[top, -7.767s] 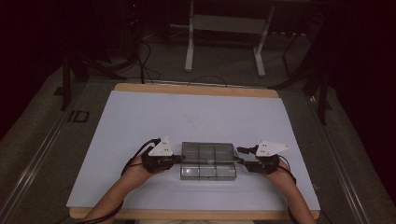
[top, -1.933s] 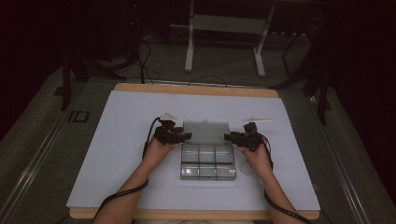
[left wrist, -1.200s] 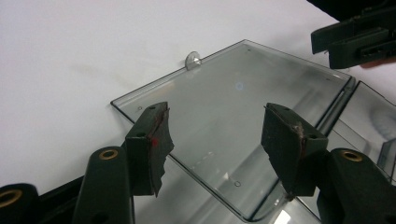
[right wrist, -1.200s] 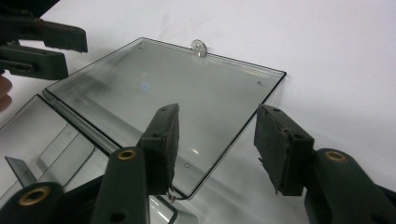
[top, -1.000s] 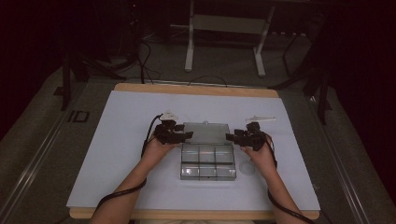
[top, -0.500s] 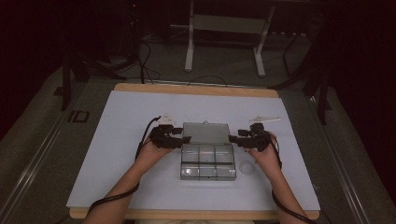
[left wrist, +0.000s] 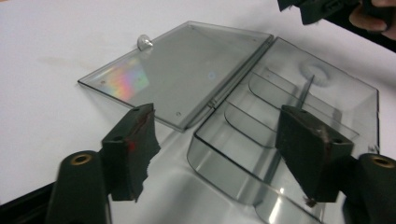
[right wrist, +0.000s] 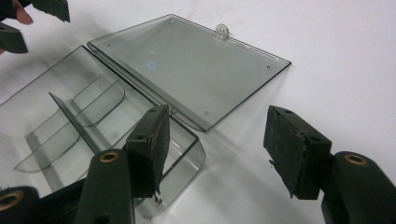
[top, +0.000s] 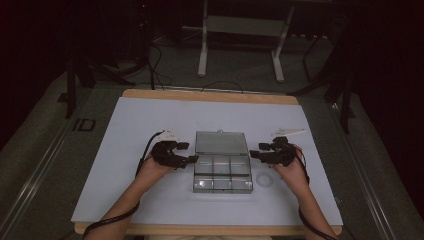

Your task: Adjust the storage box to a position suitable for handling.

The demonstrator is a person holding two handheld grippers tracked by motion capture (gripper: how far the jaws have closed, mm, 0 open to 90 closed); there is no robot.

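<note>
One clear plastic box (top: pixel 222 172) on one table (top: pixel 150 120), with one hinged lid (top: pixel 221 142) laid open flat behind it. Six compartments inside, in two rows of three. One small tab (right wrist: pixel 222 31) on the lid's free edge. One clear ring (top: pixel 265 179) just right of the box. Two hand-held grippers: left hand-held gripper (top: pixel 194 160) and right hand-held gripper (top: pixel 251 153), each with two black jaws.

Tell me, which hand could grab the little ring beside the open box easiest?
Probably the right. The ring lies on the box's right side, close by the open right gripper. The left gripper, jaws just opened wider and empty, is across the box.
</note>
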